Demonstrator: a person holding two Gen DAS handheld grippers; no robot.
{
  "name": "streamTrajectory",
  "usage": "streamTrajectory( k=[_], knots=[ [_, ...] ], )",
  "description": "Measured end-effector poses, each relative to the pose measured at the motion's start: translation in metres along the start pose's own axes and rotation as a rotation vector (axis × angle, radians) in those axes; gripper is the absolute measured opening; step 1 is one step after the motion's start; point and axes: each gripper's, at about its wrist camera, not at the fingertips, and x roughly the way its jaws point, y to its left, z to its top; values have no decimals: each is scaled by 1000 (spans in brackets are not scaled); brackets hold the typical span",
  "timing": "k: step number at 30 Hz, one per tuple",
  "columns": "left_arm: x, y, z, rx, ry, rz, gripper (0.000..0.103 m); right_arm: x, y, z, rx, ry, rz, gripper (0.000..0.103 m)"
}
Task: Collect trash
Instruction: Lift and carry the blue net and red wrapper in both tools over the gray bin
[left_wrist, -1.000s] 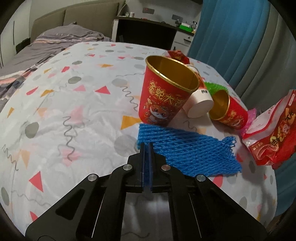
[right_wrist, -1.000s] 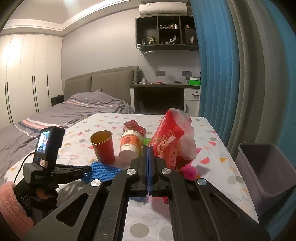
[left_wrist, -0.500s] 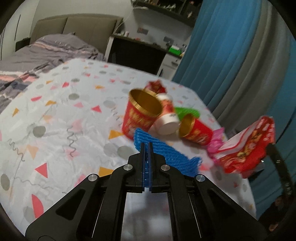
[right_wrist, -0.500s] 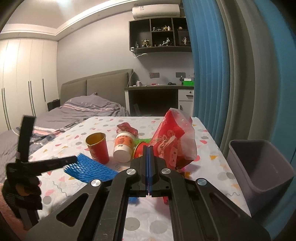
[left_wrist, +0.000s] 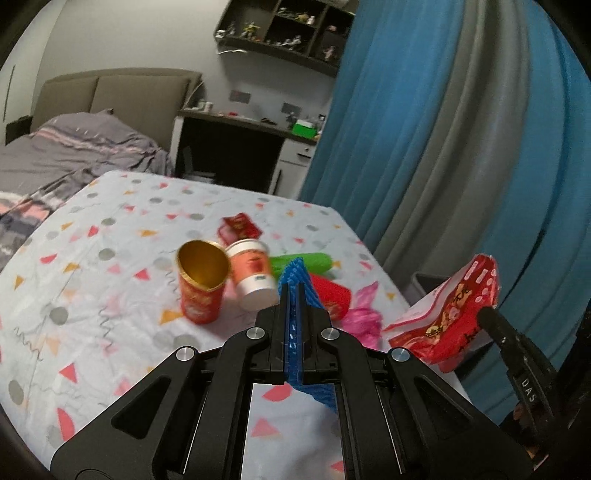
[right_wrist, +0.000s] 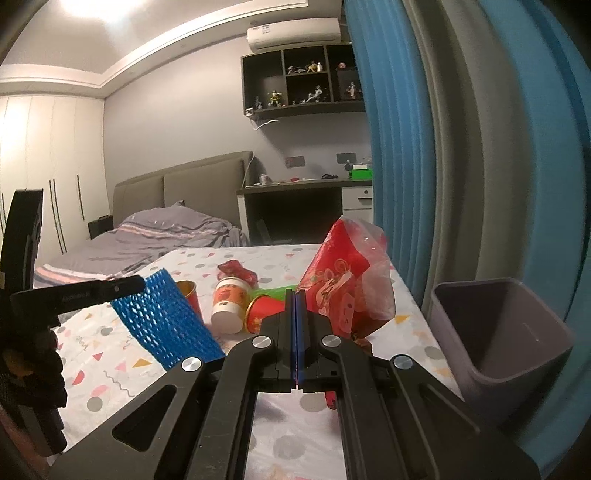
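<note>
The left gripper (left_wrist: 294, 295) was clamped tight on the blue foam-mesh fruit sleeve (right_wrist: 166, 325), which hung clear of the table from its jaws; in the left wrist view the mesh ran edge-on between the fingers. The right gripper (right_wrist: 296, 306) was likewise closed, pinching a corner of the red-and-clear crinkly plastic snack bag (right_wrist: 347, 280), which stood up just ahead and to the right of its tips. Holding one piece in each tool looked like a way to carry two items in a single trip.

Just right of the right gripper, off the table's edge, stood the open grey plastic waste bin (right_wrist: 498, 332), apparently empty, and probably where both pieces were headed. It sat close to the table so that rubbish need only be carried over the rim.

Ahead of both grippers, on the table's white cloth with coloured triangles and dots (left_wrist: 110, 258), more trash was left: an upright red paper cup with a gold lining (left_wrist: 201, 284), a white-and-orange paper cup (left_wrist: 253, 277) lying on its side against it, a second red cup (left_wrist: 330, 295) on its side, a green foam-mesh sleeve (left_wrist: 314, 262), a crumpled pink wrapper (left_wrist: 360, 314) and a small red packet (left_wrist: 240, 227) farthest off. Collection seemed only begun.
</note>
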Motion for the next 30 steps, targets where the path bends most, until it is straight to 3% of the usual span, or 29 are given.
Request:
streamTrajectory(
  k=[19, 30],
  knots=[
    [44, -96, 25, 107, -2, -124, 1, -21, -63, 9, 59, -32, -107, 1],
    [91, -175, 46, 153, -39, -206, 1, -27, -132, 27, 94, -81, -275, 1]
  ],
)
